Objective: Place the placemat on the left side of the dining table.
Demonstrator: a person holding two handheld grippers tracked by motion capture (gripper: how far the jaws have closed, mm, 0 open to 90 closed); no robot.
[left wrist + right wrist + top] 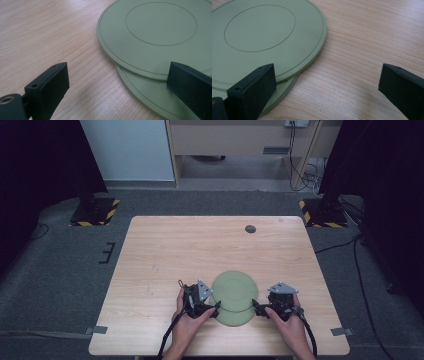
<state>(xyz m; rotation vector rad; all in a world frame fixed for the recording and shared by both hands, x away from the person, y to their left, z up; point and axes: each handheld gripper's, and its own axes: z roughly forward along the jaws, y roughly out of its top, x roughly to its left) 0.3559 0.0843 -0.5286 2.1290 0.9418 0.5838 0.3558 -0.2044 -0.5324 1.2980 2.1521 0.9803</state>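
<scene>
Left gripper [216, 306] sits at lower centre-left of the high view, jaws spread wide and holding nothing; in the left gripper view one jaw stands over bare wood at lower left, the other at lower right over the plates' rims. Right gripper [255, 306] mirrors it at lower centre-right, jaws likewise apart and empty; in the right gripper view its left-hand jaw overlaps the plate edge at lower left, the other is over bare wood at the right edge. Between the two grippers lie two pale green plates, stacked but offset: the upper plate [150, 32] fills the upper right of the left gripper view, and the lower plate [147, 96] peeks out beneath it toward the bottom of the frame. In the high view the pair sits at lower centre, on the near part of the table [165, 250]. Count: two plates, two grippers, one small dark round fitting [250, 228] near the table's far edge. Handling judgement: the plates look thin, stiff, smooth and matte, probably light plastic or melamine, so likely slippery between hard jaws and unlikely to flex. The rims lie nearly flush with the wood, leaving little to get under. Best hold appears to be the overhanging rim of the upper plate, where it juts past the lower one, pinched top and bottom. The lower plate may slide when the upper is lifted.
</scene>
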